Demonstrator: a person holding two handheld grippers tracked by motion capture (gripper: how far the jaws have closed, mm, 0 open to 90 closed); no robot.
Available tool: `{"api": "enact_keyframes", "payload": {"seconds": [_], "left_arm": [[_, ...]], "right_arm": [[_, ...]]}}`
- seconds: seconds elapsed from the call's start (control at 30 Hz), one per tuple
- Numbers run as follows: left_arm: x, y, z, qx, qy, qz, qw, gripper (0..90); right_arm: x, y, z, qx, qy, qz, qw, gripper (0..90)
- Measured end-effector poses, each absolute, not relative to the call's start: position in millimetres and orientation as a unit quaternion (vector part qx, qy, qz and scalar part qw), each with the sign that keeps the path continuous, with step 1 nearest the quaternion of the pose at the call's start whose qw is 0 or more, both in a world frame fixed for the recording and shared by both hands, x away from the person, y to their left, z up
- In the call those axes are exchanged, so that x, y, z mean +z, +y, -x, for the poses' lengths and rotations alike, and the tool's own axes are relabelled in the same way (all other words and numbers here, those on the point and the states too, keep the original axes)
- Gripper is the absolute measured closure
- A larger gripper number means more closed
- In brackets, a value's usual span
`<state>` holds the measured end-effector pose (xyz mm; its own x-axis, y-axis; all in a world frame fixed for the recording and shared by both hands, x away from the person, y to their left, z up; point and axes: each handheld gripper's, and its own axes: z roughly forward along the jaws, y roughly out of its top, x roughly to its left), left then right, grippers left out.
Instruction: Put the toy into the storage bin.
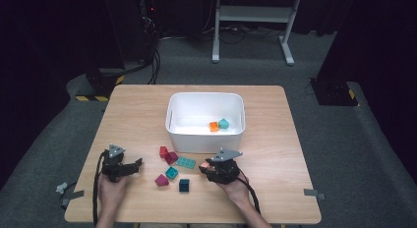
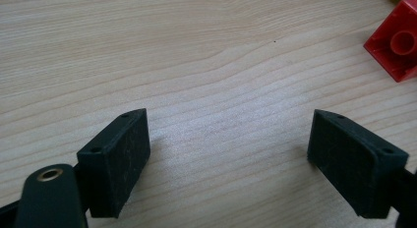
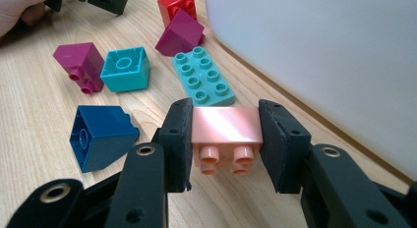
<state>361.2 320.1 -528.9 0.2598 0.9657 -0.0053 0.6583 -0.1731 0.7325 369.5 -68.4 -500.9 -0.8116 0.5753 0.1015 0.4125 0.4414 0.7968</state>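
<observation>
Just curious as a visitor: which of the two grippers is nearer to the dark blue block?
The right gripper, shut on a pink block, sits just right of the dark blue block. The left gripper is farther off, to its left.

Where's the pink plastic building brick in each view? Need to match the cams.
High view: pink plastic building brick lower centre, in the right tongs, before the white plastic bin.
Right gripper view: brick centre, clamped, studs toward the camera.
Left gripper view: not in it.
Shared landmark: red plastic brick.
</observation>
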Motion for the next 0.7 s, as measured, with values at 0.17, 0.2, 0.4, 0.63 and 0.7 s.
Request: {"api": "enact_keyframes", "payload": {"seconds": [0.17, 0.2, 0.4, 0.63, 0.7], "left_arm": [[-529, 320, -361, 0.241, 0.559, -0.727, 0.319, 16.4], [-529, 320, -361, 0.241, 0.559, -0.727, 0.319, 16.4], [-529, 320, -361, 0.241, 0.559, -0.727, 0.319, 16.4], [-529, 320, -361, 0.241, 0.559, -0.727, 0.318, 16.4], [-529, 320, -361, 0.241, 0.559, -0.727, 0.319, 16.4]], "right_arm": [[-496, -71, -370, 0.443, 0.843, -0.291, 0.089, 58.8], [-496, -72, -371, 0.443, 0.844, -0.290, 0.088, 58.8], [-493, -75, -371, 0.445, 0.843, -0.289, 0.082, 58.8], [-489, -77, -371, 0.447, 0.843, -0.288, 0.081, 58.8], [-489, -78, -371, 0.449, 0.841, -0.291, 0.077, 58.8]]}}
